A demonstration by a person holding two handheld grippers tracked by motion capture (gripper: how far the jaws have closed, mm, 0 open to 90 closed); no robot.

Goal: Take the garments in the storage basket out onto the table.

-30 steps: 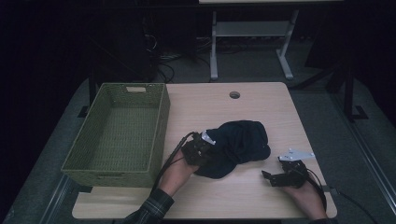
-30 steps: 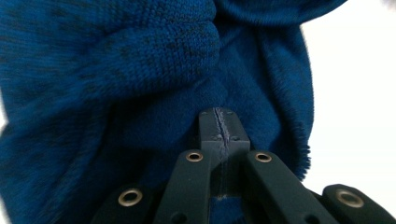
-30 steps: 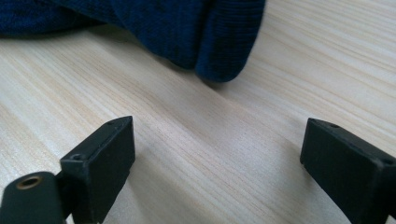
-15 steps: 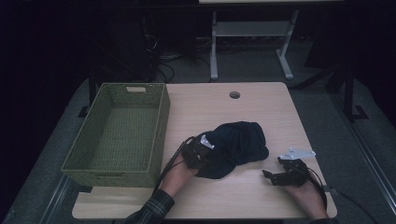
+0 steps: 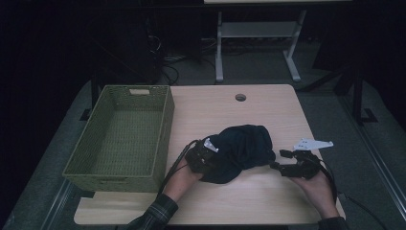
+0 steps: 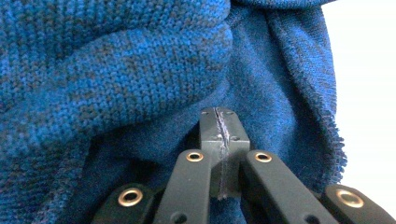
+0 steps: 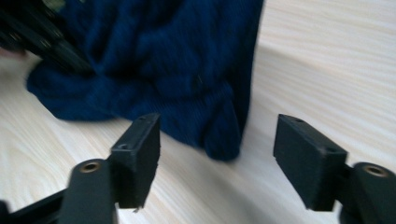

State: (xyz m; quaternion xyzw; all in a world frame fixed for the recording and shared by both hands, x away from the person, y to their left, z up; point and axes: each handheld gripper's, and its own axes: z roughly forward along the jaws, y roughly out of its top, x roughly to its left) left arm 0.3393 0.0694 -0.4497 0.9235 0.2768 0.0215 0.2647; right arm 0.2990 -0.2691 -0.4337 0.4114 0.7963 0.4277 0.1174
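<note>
Blue knit sweater [image 5: 242, 151] lies bunched at table [image 5: 268, 108] centre. Left gripper [image 6: 219, 140] is clamped on its near-left fold. Right gripper [image 7: 217, 154], jaws apart and just narrowing with nothing between them, faces its right edge.

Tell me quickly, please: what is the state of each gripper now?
Left gripper: closed, pinching the blue knitted sweater.
Right gripper: open, holding nothing; its jaws have just been closing, and the sweater lies beyond them.
</note>
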